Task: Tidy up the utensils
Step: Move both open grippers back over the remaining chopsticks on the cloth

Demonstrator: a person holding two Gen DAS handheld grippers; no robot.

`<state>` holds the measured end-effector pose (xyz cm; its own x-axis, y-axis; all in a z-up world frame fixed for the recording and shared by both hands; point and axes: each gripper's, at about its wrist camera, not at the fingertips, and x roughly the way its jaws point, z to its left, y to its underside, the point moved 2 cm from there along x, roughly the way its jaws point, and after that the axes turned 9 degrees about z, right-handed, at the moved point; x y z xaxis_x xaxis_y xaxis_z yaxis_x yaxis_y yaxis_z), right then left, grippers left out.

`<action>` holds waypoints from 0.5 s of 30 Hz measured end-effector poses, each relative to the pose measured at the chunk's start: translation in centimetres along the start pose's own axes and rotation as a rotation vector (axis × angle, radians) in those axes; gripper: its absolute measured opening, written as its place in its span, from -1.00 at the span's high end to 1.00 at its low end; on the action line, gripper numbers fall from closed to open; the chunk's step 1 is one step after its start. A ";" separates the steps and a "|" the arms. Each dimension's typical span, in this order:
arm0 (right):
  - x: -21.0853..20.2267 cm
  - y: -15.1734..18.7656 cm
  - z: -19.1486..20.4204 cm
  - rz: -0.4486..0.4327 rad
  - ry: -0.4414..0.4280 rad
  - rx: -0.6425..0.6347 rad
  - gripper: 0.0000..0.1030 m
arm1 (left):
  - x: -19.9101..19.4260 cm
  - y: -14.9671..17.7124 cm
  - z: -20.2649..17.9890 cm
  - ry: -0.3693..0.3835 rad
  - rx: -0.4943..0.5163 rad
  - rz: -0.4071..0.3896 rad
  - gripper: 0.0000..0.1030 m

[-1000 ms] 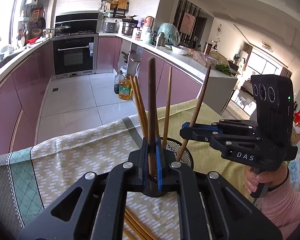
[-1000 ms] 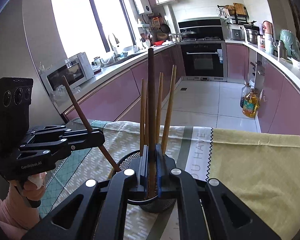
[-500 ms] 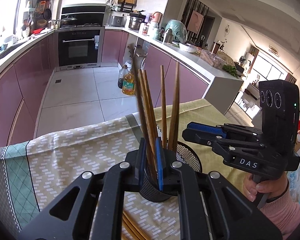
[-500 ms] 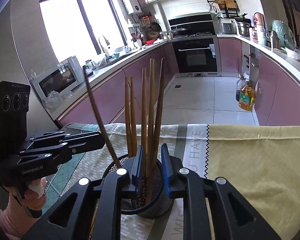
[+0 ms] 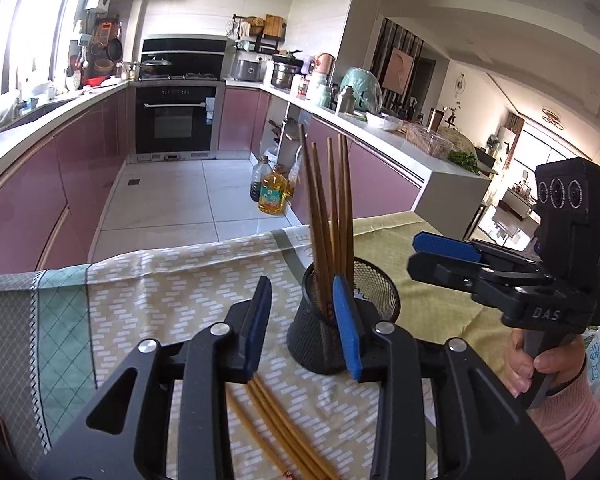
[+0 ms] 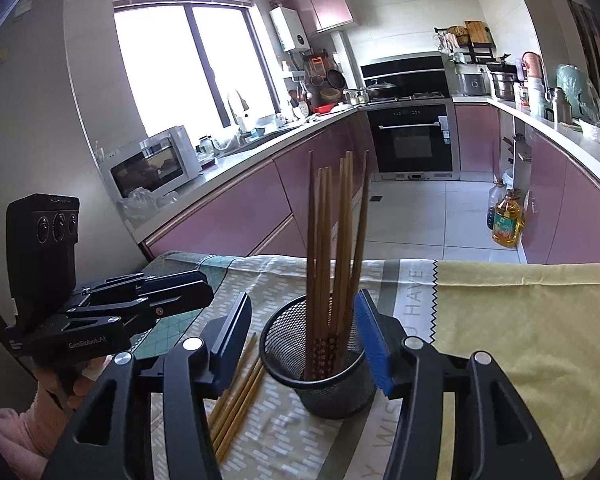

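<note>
Chopsticks (image 6: 336,264) are stood upright in the mesh holder (image 6: 320,380) on the bench, kept tidy there. More chopsticks (image 6: 236,396) are left flat on the cloth beside it, probably to be gathered next. Both the left tongs (image 5: 302,320) and right tongs (image 6: 304,336) are opening, nothing pinched.

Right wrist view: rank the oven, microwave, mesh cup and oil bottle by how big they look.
1. Mesh cup, enlarged by nearness
2. Oven and microwave, too alike to rank
3. Oil bottle, smallest
</note>
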<state>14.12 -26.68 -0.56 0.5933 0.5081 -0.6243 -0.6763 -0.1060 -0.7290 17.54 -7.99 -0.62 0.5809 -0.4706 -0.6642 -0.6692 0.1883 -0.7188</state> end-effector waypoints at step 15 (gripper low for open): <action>5.7 7.3 4.3 0.227 -0.036 -0.079 0.00 | 1.1 9.0 3.1 -0.128 -0.047 0.181 0.13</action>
<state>10.72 -20.89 -8.21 0.4131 0.4934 -0.7654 -0.7536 -0.2867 -0.5915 13.59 -4.14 -8.51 0.5014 -0.3185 -0.8045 -0.7872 0.2181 -0.5769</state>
